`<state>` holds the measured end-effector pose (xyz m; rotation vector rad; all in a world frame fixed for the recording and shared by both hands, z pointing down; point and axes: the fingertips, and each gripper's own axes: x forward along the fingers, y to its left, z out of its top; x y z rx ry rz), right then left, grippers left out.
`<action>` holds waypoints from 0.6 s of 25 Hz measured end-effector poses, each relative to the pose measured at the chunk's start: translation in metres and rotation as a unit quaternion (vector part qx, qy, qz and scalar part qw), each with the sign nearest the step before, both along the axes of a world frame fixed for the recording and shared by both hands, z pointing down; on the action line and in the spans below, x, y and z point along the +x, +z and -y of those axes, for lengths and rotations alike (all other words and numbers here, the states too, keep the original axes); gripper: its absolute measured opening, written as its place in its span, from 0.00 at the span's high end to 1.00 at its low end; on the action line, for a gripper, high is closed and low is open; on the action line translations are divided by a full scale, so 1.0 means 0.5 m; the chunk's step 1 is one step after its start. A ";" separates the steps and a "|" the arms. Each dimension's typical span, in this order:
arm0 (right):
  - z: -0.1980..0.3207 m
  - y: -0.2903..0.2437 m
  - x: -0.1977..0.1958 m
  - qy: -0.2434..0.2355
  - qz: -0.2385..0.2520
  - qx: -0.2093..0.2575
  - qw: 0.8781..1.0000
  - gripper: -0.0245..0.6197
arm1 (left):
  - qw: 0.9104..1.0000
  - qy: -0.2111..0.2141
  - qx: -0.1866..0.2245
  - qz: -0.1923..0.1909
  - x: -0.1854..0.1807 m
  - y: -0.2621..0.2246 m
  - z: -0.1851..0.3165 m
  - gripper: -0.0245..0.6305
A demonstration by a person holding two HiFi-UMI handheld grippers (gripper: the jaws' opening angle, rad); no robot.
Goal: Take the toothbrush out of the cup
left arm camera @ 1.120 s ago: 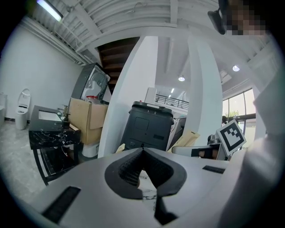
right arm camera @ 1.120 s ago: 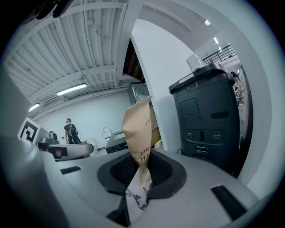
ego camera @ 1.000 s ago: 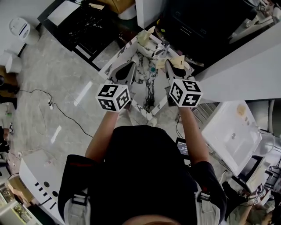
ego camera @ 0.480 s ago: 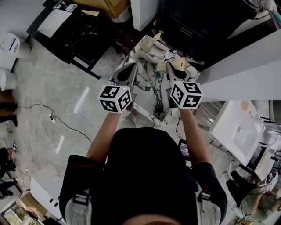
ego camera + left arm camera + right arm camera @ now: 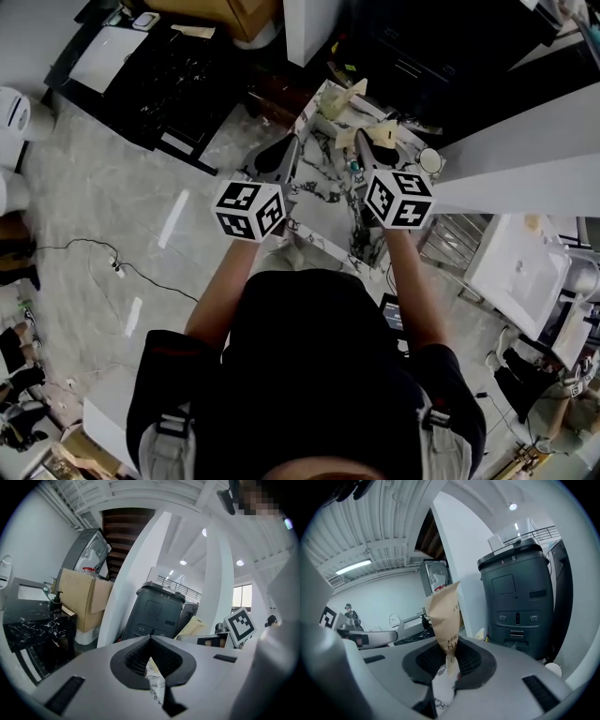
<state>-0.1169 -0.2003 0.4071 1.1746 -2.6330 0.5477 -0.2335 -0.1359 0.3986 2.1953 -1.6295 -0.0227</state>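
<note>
My right hand-held gripper [image 5: 449, 660] is clamped at a middling width on a tan paper packet [image 5: 445, 616]. The packet's long axis runs up and out past the jaw tips, away from me. I think the toothbrush is wrapped inside it, but the paper hides whatever it holds, so I can't be sure. The cup [image 5: 430, 160], small, white and round, sits at the right edge of the worktop [image 5: 323, 208], just to the right of that gripper and a little below it. The packet is already out of the cup, and the right hand is the nearer of the 2. My left hand-held gripper [image 5: 150, 641] is pressed fully closed on nothing and points over the worktop's left side.

The worktop is white marble with black veins. Around it I see a pale veined floor [image 5: 112, 187], a black cabinet [image 5: 159, 66] and a dark grey bin [image 5: 518, 602].
</note>
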 end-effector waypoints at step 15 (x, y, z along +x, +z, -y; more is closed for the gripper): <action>0.008 -0.002 -0.056 0.046 -0.026 -0.008 0.999 0.84 | 0.998 0.058 -0.008 -0.022 -0.065 0.011 0.043 0.95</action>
